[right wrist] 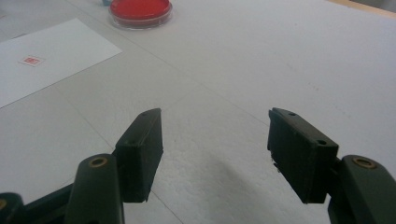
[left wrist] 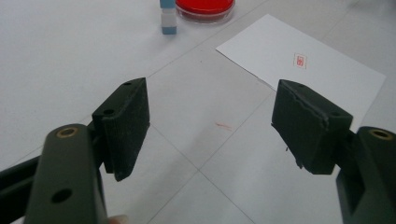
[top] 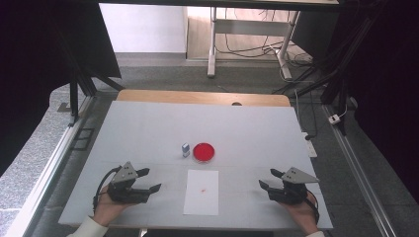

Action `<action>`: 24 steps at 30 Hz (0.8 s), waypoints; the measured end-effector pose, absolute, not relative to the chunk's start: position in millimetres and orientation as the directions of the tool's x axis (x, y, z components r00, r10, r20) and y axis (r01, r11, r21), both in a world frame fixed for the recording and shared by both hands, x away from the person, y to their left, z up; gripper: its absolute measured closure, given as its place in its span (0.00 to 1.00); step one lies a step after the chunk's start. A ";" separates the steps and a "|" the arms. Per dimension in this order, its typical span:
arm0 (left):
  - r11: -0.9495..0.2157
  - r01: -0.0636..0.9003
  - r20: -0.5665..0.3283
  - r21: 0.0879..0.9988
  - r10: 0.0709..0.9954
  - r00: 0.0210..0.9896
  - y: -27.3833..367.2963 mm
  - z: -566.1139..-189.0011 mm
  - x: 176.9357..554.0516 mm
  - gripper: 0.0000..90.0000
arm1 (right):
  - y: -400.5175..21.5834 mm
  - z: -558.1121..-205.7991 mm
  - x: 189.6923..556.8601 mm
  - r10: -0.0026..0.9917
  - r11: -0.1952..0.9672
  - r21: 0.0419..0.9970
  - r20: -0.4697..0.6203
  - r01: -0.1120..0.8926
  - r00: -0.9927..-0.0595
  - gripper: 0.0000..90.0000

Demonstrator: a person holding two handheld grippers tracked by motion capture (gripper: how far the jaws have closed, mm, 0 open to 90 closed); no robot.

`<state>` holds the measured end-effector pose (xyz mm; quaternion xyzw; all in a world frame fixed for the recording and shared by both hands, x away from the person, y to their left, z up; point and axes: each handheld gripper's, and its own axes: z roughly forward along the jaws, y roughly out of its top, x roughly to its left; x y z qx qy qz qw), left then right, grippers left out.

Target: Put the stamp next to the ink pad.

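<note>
On the white table [top: 148, 128], a sheet of white paper [top: 201, 192] lay near the person's edge, midway between the two grippers, with a small red stamp mark [top: 203, 189] printed on it. Just beyond the paper's far edge sat a round dish of red ink [top: 203, 152], and a small white-and-blue stamp [top: 186, 149] stood upright just beside the dish on its left, apart from it. The left gripper [top: 149, 179] rested low over the table to the left of the paper, its jaws spread apart with nothing between them; in the left gripper view the paper [left wrist: 303, 60], the ink dish [left wrist: 204, 8] and the stamp [left wrist: 168, 21] lay ahead of it. The right gripper [top: 270, 178] sat to the right of the paper, jaws likewise apart and empty, well clear of the dish [right wrist: 140, 10].
</note>
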<state>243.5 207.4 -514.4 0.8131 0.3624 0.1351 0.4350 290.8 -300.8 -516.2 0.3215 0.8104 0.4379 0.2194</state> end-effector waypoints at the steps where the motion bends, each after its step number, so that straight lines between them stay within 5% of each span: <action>1: -0.361 0.472 -0.093 0.804 0.708 0.700 207.6 -514.9 243.1 0.31 | -301.4 -516.0 290.7 0.715 0.411 0.850 -0.076 0.330 -0.695 0.39; 24: -0.355 0.475 -0.089 0.805 0.720 0.689 211.5 -516.5 243.7 0.31 | -297.6 -514.6 288.7 0.693 0.420 0.855 -0.086 0.305 -0.715 0.39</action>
